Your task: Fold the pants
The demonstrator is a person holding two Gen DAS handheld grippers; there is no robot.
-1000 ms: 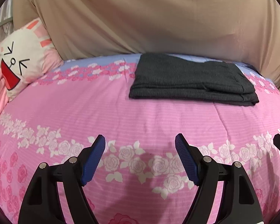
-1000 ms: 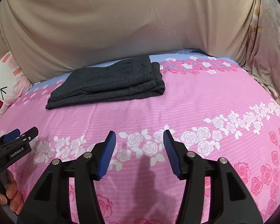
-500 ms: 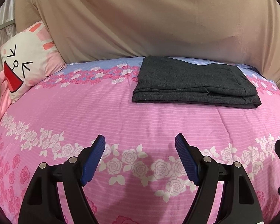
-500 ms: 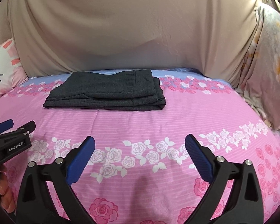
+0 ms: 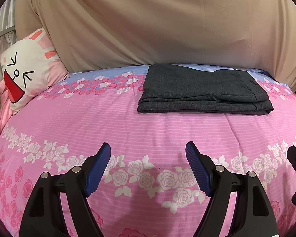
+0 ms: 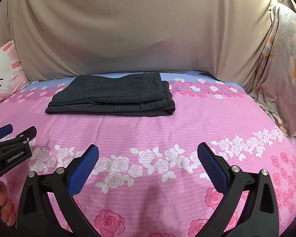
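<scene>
While the dark pants (image 5: 204,90) lie folded flat on the far side of the pink blanket (image 5: 88,126), the left claw (image 5: 148,165) and right claw (image 6: 148,164) hover well apart from them, both wide open and holding nothing.

Dark grey pants (image 5: 203,90) lie folded flat, a neat stacked rectangle.

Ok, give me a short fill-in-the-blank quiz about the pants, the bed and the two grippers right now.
1. The dark grey pants lie ____ in a neat stack on the bed.
2. The blanket under them is mostly ____ with rose prints.
3. The left hand-held gripper and the right hand-held gripper both have their jaws ____, holding nothing.
4. The bunny-face pillow sits to the ____ of the pants.

Missing words: folded; pink; open; left
</scene>
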